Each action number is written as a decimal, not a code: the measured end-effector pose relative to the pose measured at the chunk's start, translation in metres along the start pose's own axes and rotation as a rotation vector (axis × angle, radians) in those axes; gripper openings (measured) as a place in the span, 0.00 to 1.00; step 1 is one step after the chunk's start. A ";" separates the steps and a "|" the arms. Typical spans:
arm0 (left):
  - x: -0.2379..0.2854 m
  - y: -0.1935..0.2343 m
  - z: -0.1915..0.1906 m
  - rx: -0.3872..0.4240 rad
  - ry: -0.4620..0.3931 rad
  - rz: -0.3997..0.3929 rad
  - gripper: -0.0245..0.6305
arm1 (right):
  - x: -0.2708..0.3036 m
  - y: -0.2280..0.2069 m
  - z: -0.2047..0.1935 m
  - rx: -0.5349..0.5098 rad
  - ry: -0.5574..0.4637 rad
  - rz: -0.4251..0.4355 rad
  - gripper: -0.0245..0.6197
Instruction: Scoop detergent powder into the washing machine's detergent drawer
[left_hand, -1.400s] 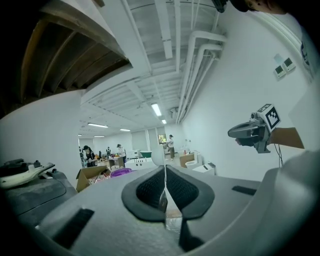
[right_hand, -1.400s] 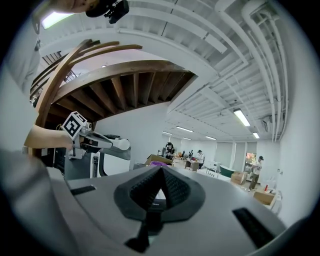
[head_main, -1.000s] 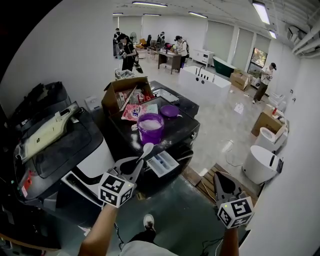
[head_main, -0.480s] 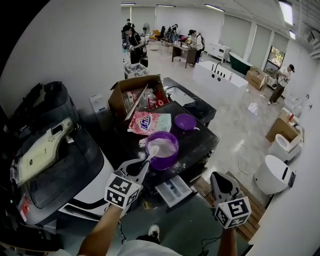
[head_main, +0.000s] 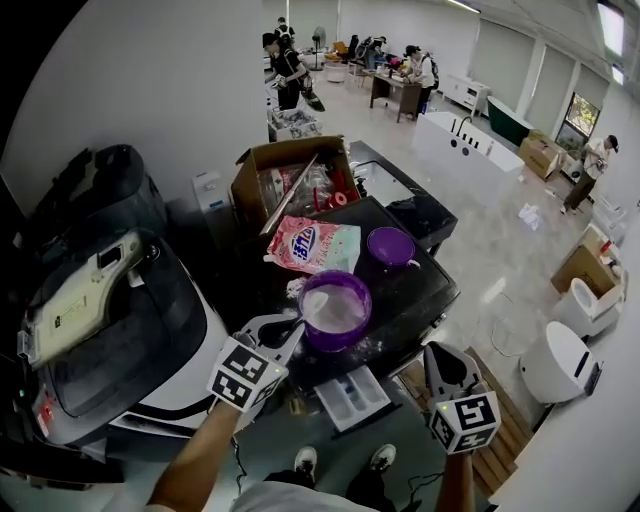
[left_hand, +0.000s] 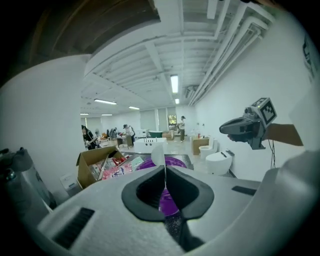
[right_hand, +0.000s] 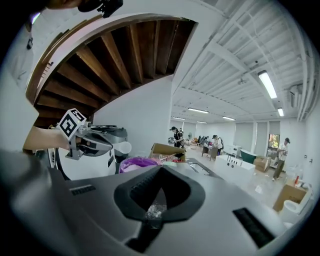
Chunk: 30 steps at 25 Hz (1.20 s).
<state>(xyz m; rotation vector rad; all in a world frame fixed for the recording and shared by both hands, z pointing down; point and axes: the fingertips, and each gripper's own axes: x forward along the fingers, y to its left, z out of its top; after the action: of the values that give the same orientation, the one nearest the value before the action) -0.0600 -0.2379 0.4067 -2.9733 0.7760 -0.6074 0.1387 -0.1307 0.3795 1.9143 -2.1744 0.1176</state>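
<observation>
Scoop between jaws of left hand-held gripper, over purple tub

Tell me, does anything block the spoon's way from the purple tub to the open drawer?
Nothing visible does. The spoon, clamped in the left gripper, sits at the purple tub's near side; the open drawer lies uncovered just below, and the right gripper is off to its side.
</observation>
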 end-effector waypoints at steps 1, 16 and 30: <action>0.003 0.000 0.000 0.023 0.020 0.002 0.06 | 0.006 -0.004 -0.002 0.002 0.003 0.011 0.03; 0.072 0.011 -0.005 0.228 0.371 -0.008 0.06 | 0.092 -0.051 -0.007 -0.039 0.023 0.260 0.03; 0.132 0.019 -0.026 0.284 0.644 -0.157 0.06 | 0.127 -0.055 -0.027 -0.007 0.053 0.338 0.03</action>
<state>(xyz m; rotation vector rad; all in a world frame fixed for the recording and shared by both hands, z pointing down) 0.0269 -0.3150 0.4774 -2.5849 0.4079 -1.5756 0.1820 -0.2548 0.4294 1.5045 -2.4377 0.2166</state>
